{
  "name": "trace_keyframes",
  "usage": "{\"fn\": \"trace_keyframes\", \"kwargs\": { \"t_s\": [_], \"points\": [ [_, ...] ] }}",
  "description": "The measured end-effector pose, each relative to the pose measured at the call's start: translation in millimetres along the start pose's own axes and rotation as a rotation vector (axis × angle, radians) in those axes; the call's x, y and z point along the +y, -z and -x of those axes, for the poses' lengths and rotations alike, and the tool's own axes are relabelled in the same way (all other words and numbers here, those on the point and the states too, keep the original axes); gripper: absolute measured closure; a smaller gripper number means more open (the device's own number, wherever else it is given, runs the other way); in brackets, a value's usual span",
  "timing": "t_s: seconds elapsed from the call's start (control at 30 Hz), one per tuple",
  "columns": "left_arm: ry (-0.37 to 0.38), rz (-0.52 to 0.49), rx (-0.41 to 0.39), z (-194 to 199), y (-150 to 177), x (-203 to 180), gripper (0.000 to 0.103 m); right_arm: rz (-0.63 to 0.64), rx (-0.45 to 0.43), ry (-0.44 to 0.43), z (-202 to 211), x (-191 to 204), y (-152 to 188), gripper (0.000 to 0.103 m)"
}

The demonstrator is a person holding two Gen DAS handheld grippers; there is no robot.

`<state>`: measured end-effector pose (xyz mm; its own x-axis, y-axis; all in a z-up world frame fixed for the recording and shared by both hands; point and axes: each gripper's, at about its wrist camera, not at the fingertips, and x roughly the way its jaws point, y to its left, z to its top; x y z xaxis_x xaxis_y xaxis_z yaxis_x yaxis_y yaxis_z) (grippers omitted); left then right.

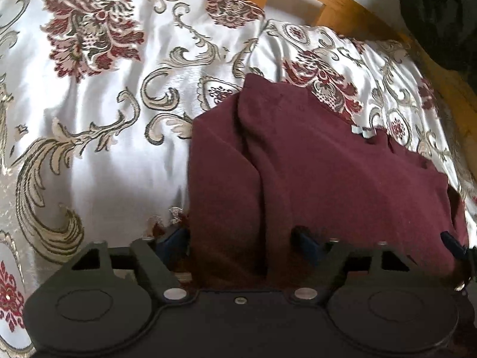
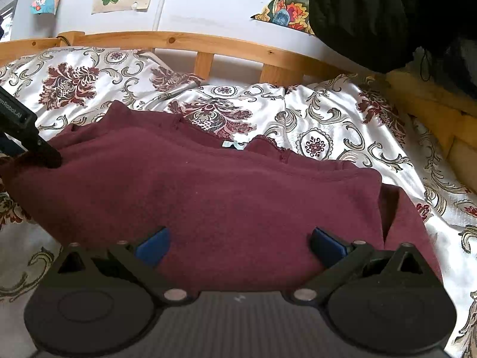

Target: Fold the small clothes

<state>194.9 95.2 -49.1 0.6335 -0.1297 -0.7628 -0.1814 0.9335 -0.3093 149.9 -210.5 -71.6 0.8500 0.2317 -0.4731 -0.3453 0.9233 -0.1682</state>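
Straddling maroon garment near edge, both grippers' fingers open (nothing gripped), bedspread bare left.

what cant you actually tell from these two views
- Left wrist view: near hem of the maroon garment hidden behind the left gripper.
- Right wrist view: near edge hidden by the right gripper; grip unclear.
- Pale label: too small to read.
- Dark bundle: cut off.

Maroon garment matt, fleecy; bedspread glossy, probably satin; bed rail smooth wood.
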Motion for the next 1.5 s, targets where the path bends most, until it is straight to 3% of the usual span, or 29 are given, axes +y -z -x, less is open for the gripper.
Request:
{"fn": "trace_keyframes", "kwargs": {
  "t_s": [0.07, 0.13, 0.23, 0.33, 0.43, 0.6, 0.8, 0.97, 1.07, 1.17, 1.33, 1.5],
  "points": [
    [0.02, 0.033, 0.005, 2, 0, 3, 0.042, -0.001, 0.001, -0.001, 0, 0, 0, 0.001],
    [0.027, 0.039, 0.002, 6, 0, -2, 0.061, -0.001, 0.0, -0.001, 0, 0, 0, 0.001],
    [0.014, -0.041, -0.03, 16, -1, -23, 0.08, -0.002, 0.001, -0.002, 0, -1, 0, 0.001],
    [0.005, -0.126, -0.073, 28, -5, -48, 0.084, -0.003, 0.009, -0.013, 1, -3, -1, 0.001],
    [0.031, -0.144, -0.106, 40, -14, -72, 0.084, 0.043, 0.013, -0.047, 6, -8, -7, 0.0],
    [0.143, -0.2, -0.159, 59, -23, -118, 0.086, 0.065, -0.045, 0.066, 30, -35, -28, 0.0],
    [0.225, -0.326, -0.098, 38, -11, -177, 0.089, -0.006, -0.008, 0.21, 24, -86, -33, 0.0],
    [0.243, -0.384, -0.049, 10, 14, -196, 0.09, -0.099, 0.063, 0.239, 14, -116, -24, 0.0],
    [0.236, -0.419, -0.039, 3, 27, -200, 0.088, -0.167, 0.049, 0.202, 17, -123, -24, 0.0],
    [0.225, -0.468, -0.057, 7, 33, -207, 0.077, -0.188, 0.05, 0.182, 16, -123, -22, 0.0],
    [0.257, -0.513, -0.151, 33, 42, -213, 0.037, -0.195, 0.066, 0.159, 6, -126, -23, 0.0],
    [0.263, -0.516, -0.27, 56, 54, -210, 0.022, -0.187, 0.059, 0.156, 6, -121, -24, 0.0]
  ]
}}
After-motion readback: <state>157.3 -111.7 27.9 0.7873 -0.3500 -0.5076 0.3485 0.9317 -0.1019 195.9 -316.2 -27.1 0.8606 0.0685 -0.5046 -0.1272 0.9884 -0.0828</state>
